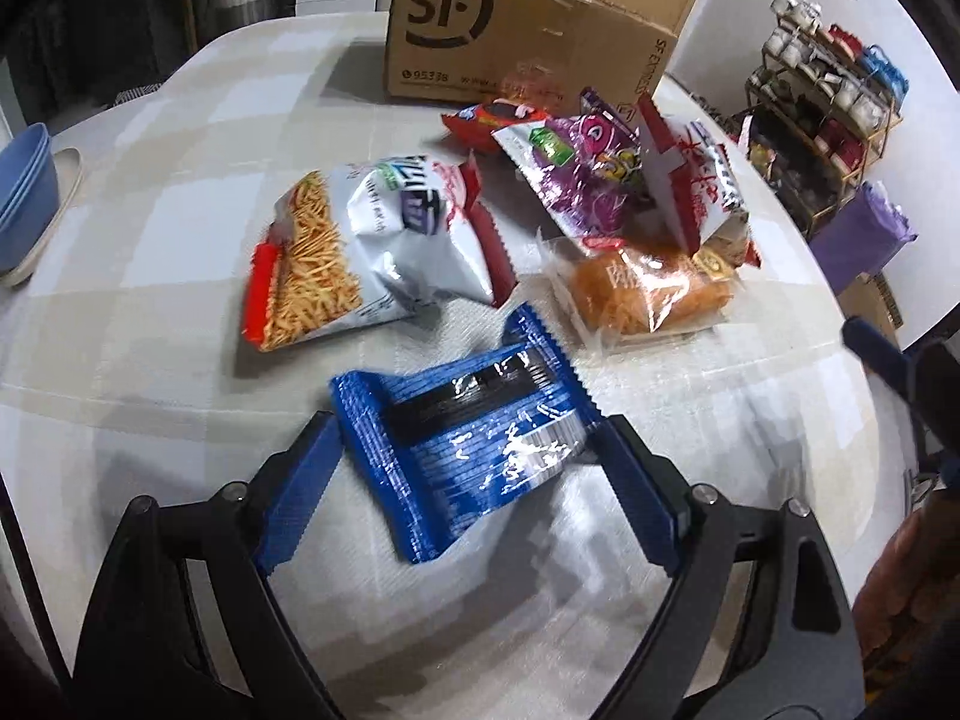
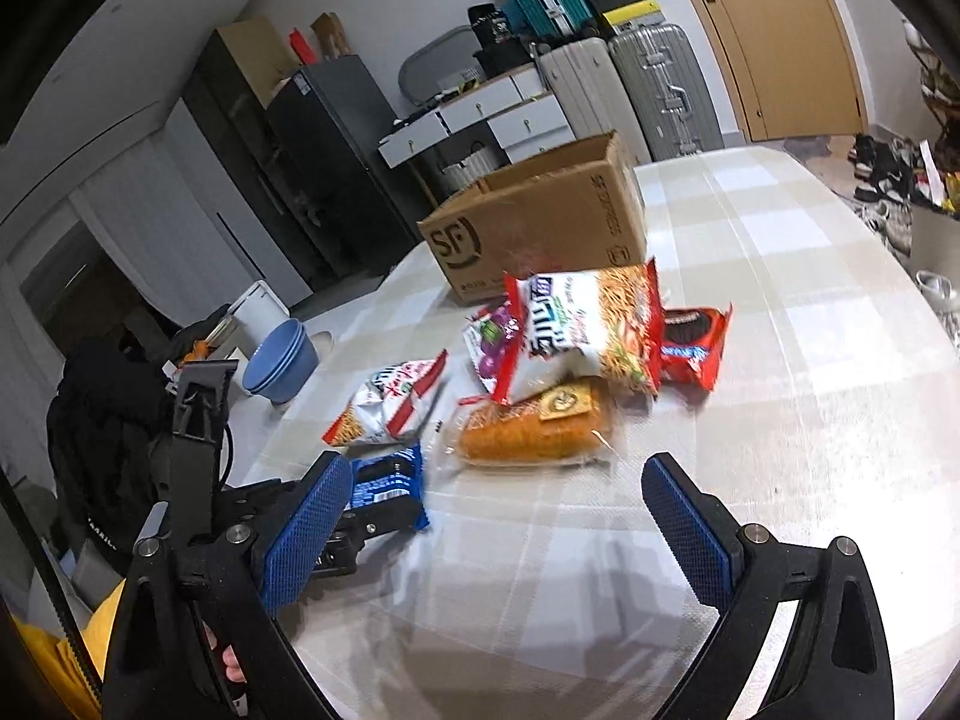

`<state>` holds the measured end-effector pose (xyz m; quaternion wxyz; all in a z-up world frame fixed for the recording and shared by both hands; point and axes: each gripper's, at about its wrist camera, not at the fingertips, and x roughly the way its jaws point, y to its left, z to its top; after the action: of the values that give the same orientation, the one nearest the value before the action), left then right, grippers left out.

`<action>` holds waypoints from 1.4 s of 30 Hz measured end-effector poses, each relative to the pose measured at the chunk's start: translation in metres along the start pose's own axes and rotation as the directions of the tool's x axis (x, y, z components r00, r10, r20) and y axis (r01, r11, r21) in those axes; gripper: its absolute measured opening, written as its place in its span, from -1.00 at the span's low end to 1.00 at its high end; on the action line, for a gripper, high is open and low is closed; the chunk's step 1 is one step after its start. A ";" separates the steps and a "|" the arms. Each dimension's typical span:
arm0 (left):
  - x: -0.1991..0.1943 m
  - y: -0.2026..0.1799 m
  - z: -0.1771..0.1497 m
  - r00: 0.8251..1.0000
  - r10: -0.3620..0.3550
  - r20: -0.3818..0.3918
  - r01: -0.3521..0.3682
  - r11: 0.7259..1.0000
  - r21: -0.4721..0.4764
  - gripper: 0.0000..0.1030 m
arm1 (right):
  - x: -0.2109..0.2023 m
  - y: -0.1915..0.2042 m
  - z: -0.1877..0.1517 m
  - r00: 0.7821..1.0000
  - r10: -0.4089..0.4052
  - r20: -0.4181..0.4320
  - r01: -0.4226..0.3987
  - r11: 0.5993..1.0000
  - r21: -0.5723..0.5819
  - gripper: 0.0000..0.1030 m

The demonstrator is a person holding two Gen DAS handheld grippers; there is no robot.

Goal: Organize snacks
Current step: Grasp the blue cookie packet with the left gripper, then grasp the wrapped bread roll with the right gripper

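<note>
My left gripper has its blue fingers on both sides of a blue cookie packet, which also shows in the right wrist view; the pads touch its edges. My right gripper is open and empty above the table, near a wrapped orange bread. A white noodle-snack bag, a purple bag, a red-and-white bag, a red cookie packet and the bread lie in a loose pile. An open SF cardboard box stands behind them.
Stacked blue bowls sit at the table's left edge, also in the right wrist view. The checked tablecloth covers the table. A shelf of cups stands beyond the right edge. Suitcases stand by the wall.
</note>
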<state>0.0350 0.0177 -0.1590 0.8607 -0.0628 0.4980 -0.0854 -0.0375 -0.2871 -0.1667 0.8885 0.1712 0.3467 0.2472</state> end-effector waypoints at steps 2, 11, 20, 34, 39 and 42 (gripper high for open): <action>0.003 -0.003 0.000 1.000 0.022 0.010 -0.022 0.999 0.025 0.60 | 0.004 -0.005 0.000 1.000 0.000 -0.012 0.000 1.000 0.011 0.92; -0.004 -0.005 -0.007 0.998 -0.054 0.034 0.051 0.996 0.076 -0.14 | 0.021 -0.007 -0.004 0.998 -0.008 -0.068 0.009 1.000 0.015 0.92; -0.009 0.010 -0.015 0.995 -0.089 0.048 0.086 0.995 0.053 -0.19 | 0.051 -0.015 0.006 0.989 -0.065 -0.136 0.072 0.996 0.046 0.92; -0.023 0.049 -0.020 0.987 -0.143 0.075 0.145 0.989 -0.029 -0.19 | 0.102 -0.004 0.025 0.975 -0.116 -0.188 0.125 0.991 0.039 0.92; -0.025 0.047 -0.022 0.983 -0.168 0.072 0.170 0.985 -0.023 -0.19 | 0.115 0.004 0.030 0.969 -0.168 -0.180 0.171 0.985 -0.003 0.92; -0.029 0.043 -0.024 0.981 -0.182 0.075 0.183 0.983 -0.009 -0.19 | 0.119 0.013 0.026 0.961 -0.216 -0.170 0.210 0.976 -0.052 0.92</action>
<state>0.0039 0.0650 -0.1550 0.8665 -0.1178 0.4588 -0.1576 0.0523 -0.2141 -0.2053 0.8788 0.0955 0.4354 0.1701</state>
